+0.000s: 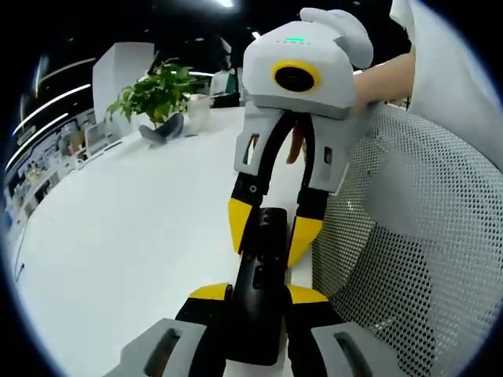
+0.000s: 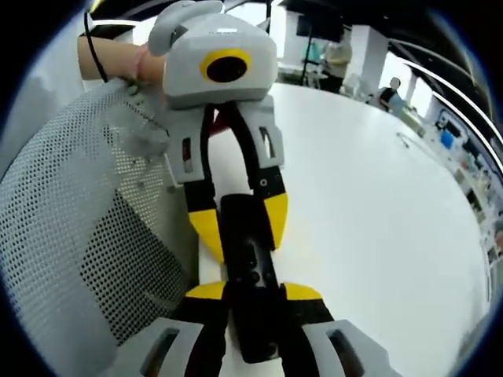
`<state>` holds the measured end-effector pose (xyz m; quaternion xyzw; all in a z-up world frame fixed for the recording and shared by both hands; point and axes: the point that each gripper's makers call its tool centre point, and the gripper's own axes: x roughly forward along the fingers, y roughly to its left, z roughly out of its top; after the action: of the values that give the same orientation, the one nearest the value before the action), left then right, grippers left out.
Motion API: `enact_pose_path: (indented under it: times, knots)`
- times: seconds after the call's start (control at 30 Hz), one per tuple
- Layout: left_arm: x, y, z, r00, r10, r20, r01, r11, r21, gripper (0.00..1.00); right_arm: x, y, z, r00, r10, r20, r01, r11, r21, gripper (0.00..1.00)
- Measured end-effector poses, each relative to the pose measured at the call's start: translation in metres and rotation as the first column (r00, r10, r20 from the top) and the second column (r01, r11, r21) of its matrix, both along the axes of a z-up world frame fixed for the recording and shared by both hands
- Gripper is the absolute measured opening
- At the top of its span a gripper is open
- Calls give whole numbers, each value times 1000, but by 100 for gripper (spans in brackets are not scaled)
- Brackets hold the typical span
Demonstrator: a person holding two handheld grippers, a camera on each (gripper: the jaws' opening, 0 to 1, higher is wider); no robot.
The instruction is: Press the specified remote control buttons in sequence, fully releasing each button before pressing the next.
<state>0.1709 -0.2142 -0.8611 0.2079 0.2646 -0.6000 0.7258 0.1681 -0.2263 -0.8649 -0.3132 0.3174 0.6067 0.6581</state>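
An open office surrounds a broad white tabletop (image 1: pixel 134 236), with a potted plant (image 1: pixel 157 94) at its far left edge and a grey mesh chair back (image 1: pixel 416 251) rising close on the right in the left gripper view.

The black remote control (image 1: pixel 259 290) hangs above the tabletop, held at both ends. In the left gripper view, the left tongs (image 1: pixel 258 297) are narrowed onto its near end, yellow tips pressing its sides. The right tongs (image 1: pixel 274 228) come in from the far side, their yellow tips against the remote's far end, apparently clamping it too. In the right gripper view the same grip reads in reverse: the right tongs (image 2: pixel 253 294) closed on the remote, a column of small buttons (image 2: pixel 254 263) just ahead.

To press well, I judge one pair should keep holding the body steady while the other lets go, closes, and comes down squarely on a single button, lifting fully clear afterwards.

No button label is legible; the small green marking atop the opposite gripper is too blurred to read.
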Motion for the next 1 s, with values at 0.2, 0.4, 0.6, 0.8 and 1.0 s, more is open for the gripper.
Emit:
enact_pose_path:
  times: [0.2,0.4,0.6,0.8,1.0]
  knots:
    - [1,0,0,1000,1,-5,-1,1000,11,26,0,1,0,1000,-6,-9,6,1000,6,21]
    - [6,2,0,999,41,-24,-40,999,24,27,2,5,0,999,-34,-14,34,999,25,21]
    - [5,5,-1,1000,25,6,-25,999,29,27,4,8,0,999,-49,-17,49,998,39,21]
    - [5,4,0,999,45,-11,-45,998,32,27,3,8,-1,999,-40,-10,40,999,33,21]
    - [11,16,10,990,122,-76,-120,992,29,30,4,8,-1,999,-49,-18,50,998,38,21]
